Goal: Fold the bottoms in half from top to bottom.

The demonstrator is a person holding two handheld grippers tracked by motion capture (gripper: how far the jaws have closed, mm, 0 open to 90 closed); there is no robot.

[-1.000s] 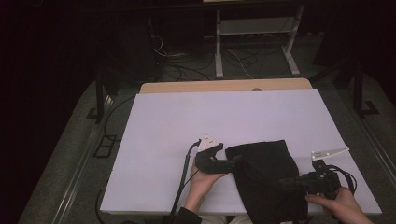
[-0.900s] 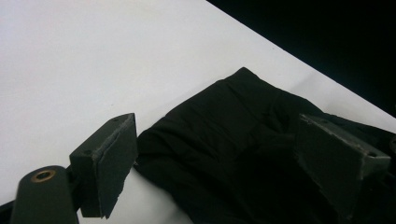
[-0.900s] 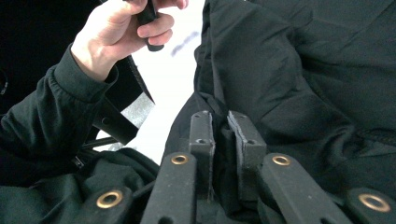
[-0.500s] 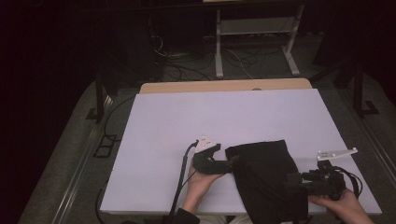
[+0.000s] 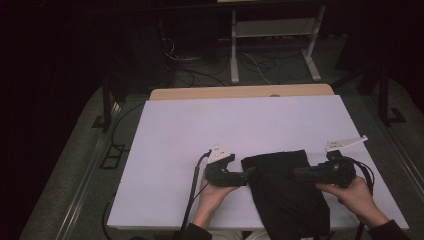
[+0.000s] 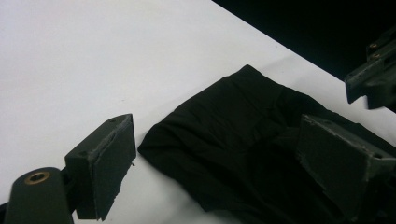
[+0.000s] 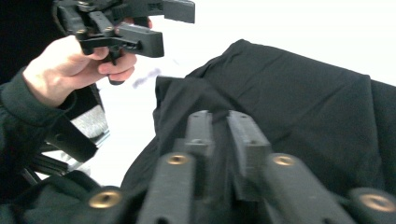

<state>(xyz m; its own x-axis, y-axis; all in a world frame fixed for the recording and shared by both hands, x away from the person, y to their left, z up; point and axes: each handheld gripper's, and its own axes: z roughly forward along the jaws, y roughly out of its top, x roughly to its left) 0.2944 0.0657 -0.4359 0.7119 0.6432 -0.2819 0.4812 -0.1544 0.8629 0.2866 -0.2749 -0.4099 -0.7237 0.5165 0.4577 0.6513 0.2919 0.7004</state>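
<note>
Cloth (image 5: pixel 286 192), black, soft and matte, spread as a rough rectangle near the front edge of the desk (image 5: pixel 200 130), right of its middle, one short end hanging past that edge. Creased and rumpled along the left side, with a rounded fold at the corner closest to the left gripper (image 5: pixel 243 176); smoother and flatter toward the back. Same fabric in the left gripper view (image 6: pixel 243 121), puckered in shallow ridges, and in the right gripper view (image 7: pixel 299 102), where a raised fold stands just ahead of the jaws.

Desk top white, smooth, flat and rectangular, with a strip of pale wood along the back edge.

Left gripper held low at the cloth's left edge, pointing right toward it. Jaws wide apart, blocky and dark, with rough flat pads (image 6: pixel 109 168); one pad over bare desk, the other over the cloth, nothing pressed between them.

Right gripper (image 5: pixel 299 174) over the cloth's right part, near the right front corner of the desk, pointing left. Jaws just closed, now drawn together with only a thin slit between the two ribbed black fingers (image 7: pixel 201 135); hard to tell whether any fabric is caught at the tips. Grey three-cornered plate on top, black cable looping behind.

Hands (image 5: pixel 356 195) wrapped around each grip, dark sleeves at the front edge.
</note>
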